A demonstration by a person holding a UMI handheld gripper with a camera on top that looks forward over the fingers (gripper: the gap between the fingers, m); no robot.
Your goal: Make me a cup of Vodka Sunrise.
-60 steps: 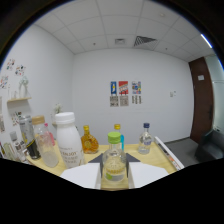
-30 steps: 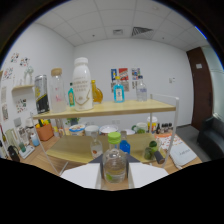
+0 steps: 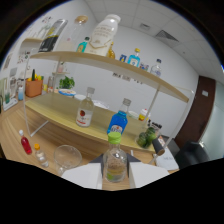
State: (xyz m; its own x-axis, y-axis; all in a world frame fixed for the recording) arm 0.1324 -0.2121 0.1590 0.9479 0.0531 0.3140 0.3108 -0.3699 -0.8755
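At lower centre of the frame, the gripper (image 3: 116, 175) carries a green-capped bottle (image 3: 115, 161), its two fingers apparently pressed against the bottle's sides. An empty glass (image 3: 67, 156) stands lower left; a level, slow approach should prevent spills.

Potted plant (image 3: 66, 82) on lower shelf (image 3: 60, 107), orange pot (image 3: 33, 87), dark door (image 3: 200, 112)

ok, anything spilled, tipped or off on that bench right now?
Nothing stands out. The small bottle sits upright between the gripper fingers, green cap on. The clear bottle, blue bottle and empty glass stand upright; no spill shows on the table.
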